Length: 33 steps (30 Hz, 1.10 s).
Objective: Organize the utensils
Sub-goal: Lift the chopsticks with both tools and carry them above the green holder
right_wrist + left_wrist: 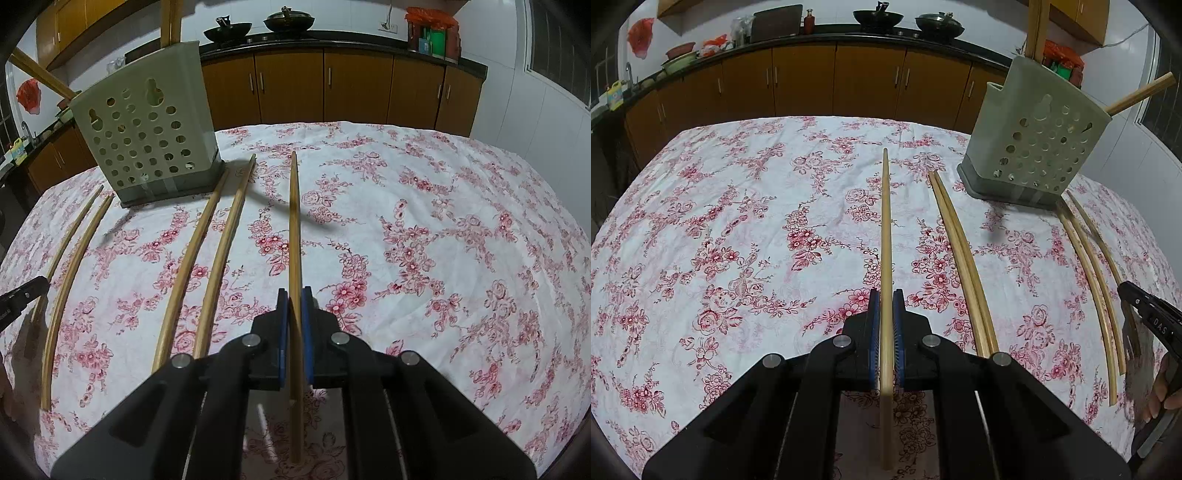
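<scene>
My left gripper [885, 295] is shut on a wooden chopstick [885, 229] that points forward over the floral tablecloth. My right gripper [294, 293] is shut on another chopstick [294, 221], also pointing forward. A pale green perforated utensil holder [1034, 136] stands at the far right in the left wrist view and at the far left in the right wrist view [147, 125], with chopsticks sticking out of its top. Several loose chopsticks lie on the cloth: a pair [960, 258] and more near the holder [1089, 273]; they also show in the right wrist view [207, 258].
The table has a white cloth with red flowers [738, 221]. Brown kitchen cabinets [812, 81] and a dark counter with woks [879, 16] run behind the table. The right gripper's tip shows at the right edge of the left wrist view [1145, 310].
</scene>
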Tool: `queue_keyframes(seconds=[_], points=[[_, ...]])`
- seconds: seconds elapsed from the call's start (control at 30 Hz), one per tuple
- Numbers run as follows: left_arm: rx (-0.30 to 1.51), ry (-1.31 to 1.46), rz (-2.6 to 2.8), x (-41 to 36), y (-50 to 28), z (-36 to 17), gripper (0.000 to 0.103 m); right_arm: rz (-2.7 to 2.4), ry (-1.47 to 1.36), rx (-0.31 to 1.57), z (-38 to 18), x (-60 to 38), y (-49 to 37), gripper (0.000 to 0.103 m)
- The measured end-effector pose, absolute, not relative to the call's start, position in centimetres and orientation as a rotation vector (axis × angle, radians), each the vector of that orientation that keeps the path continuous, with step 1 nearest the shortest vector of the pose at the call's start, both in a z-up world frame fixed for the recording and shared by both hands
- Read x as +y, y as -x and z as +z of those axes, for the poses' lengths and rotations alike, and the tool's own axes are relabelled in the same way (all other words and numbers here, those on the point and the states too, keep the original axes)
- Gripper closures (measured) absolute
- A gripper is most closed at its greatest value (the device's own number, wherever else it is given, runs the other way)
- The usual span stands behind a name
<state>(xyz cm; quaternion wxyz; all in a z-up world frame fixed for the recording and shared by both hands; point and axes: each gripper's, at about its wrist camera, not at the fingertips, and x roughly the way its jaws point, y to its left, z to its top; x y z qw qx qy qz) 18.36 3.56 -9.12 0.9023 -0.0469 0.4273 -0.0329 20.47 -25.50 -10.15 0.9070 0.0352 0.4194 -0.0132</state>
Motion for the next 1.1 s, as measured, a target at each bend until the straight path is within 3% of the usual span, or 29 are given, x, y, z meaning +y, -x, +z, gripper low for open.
queue_keyframes(seconds=[1.1], points=[[0.895,0.017,-0.072,2.7,-17.3,-9.0,0.095,-0.021,-0.088,0.861,-9.7,-25.8,-19.8,0.095]])
